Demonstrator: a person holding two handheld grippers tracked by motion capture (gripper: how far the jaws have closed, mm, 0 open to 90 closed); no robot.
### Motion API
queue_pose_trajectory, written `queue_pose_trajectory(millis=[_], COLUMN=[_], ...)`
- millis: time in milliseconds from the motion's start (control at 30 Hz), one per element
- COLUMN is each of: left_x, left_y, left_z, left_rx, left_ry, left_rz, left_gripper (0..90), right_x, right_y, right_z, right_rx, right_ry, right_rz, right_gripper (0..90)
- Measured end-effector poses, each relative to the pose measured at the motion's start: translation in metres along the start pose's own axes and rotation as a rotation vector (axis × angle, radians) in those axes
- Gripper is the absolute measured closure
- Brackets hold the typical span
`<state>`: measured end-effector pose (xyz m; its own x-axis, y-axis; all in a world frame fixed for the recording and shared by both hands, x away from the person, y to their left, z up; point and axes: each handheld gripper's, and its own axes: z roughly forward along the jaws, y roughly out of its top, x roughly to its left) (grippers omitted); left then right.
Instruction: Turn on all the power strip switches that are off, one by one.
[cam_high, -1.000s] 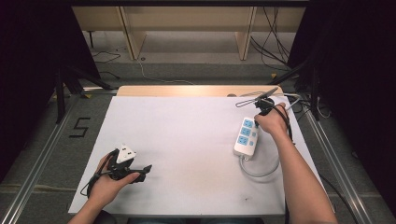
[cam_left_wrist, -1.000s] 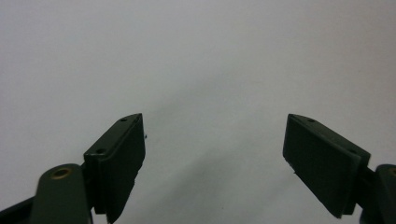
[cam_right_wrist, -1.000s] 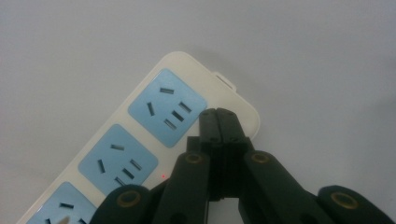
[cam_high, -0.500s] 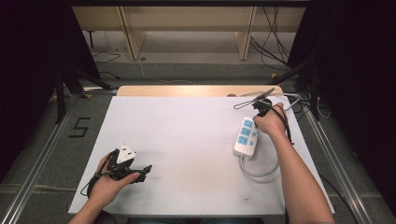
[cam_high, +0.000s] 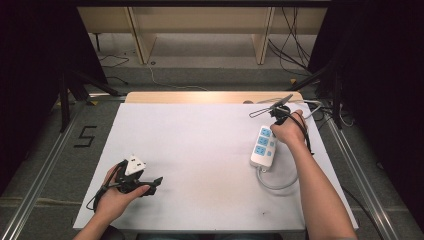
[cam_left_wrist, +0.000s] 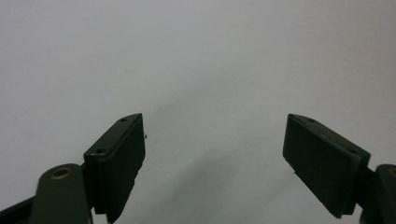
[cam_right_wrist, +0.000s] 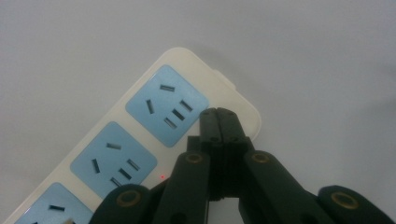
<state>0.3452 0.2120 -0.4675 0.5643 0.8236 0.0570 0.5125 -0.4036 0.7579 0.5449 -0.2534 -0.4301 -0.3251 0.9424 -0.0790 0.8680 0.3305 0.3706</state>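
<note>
Power strip (cam_high: 263, 145), white with blue sockets, lies on the right side of the tabletop (cam_high: 200, 150). Right gripper (cam_right_wrist: 218, 113) hovers over its far end, jaws clenched on nothing. Left gripper (cam_high: 150, 184) rests near-left, jaws released.

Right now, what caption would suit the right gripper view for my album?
Shut right gripper poised over the end of a white power strip with blue sockets, lying on a white table.
</note>
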Motion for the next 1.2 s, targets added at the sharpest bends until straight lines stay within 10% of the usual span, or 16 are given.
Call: queue_pose_trajectory(millis=[1200], left_x=[0.0004], left_y=[0.0002], left_z=[-0.0001], left_rx=[0.003], left_ry=[-0.001], left_rz=[0.000], left_gripper=[20.9], right_x=[-0.0015], right_y=[-0.0013], right_z=[0.0006], right_rx=[-0.005], right_ry=[0.009], right_rz=[0.016], right_gripper=[90.0])
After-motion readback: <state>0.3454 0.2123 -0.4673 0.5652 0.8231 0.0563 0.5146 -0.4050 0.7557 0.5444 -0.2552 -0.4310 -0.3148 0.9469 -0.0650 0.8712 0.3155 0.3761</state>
